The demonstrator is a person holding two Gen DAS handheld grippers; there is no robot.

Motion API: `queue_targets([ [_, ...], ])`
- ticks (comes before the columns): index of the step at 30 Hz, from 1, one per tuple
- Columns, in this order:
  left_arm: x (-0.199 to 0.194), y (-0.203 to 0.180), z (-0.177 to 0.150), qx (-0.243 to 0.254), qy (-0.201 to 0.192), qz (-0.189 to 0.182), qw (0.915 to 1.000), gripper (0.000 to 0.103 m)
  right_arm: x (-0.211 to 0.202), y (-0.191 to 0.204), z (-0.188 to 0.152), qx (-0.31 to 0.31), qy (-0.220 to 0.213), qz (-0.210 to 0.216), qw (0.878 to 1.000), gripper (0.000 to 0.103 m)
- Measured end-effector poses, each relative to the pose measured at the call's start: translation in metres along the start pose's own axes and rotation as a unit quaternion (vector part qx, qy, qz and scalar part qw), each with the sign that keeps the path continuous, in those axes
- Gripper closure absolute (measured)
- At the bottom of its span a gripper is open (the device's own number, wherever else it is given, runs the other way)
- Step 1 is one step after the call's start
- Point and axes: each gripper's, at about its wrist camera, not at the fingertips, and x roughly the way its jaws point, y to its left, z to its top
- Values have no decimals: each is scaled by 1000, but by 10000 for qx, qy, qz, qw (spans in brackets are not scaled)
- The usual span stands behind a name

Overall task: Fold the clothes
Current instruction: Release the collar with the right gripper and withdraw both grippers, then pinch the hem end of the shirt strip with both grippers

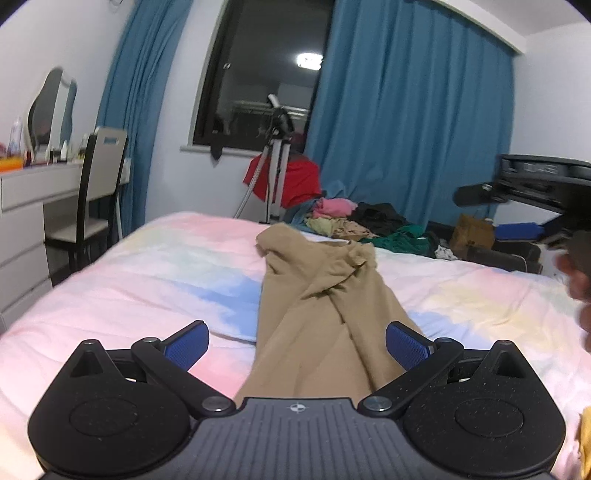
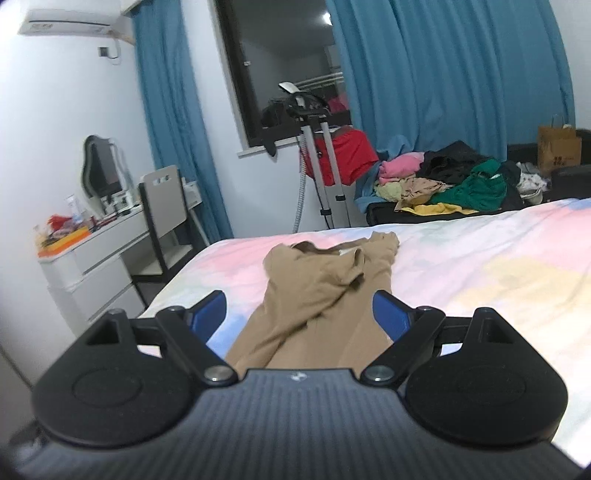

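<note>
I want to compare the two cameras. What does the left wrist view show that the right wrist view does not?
Only the left wrist view shows the black machine at the right edge.

Only the right wrist view shows the air conditioner on the wall and the brown paper bag.

Both show the tan garment on the bed, the clothes pile, blue curtains, and open fingers.
</note>
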Motion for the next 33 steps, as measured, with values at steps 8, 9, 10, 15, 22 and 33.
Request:
queue_targets([
  [8, -29, -2, -10, -155, 378, 27, 9992, 0, -79, -11, -45, 205, 5, 193, 9996, 15],
  [9, -30, 3, -12, -267, 479, 49, 9985, 0, -83, -15, -51, 235, -6, 179, 9996, 15],
  [10, -32, 9, -14, -395, 571, 101, 9975, 0, -83, -21, -57, 319, 54, 182, 9993, 15],
  [15, -31, 58, -22, -1677, 1056, 313, 9797, 3, -75, -44, -82, 691, 417, 115, 9967, 15],
  [22, -11, 104, -44, -2850, 1607, 478, 9437, 13, -59, -53, -94, 1070, 694, 221, 9916, 15],
  [33, 3, 98, -49, -2516, 2008, 363, 9461, 95, -52, -62, -104, 1545, 1032, 375, 9819, 15],
])
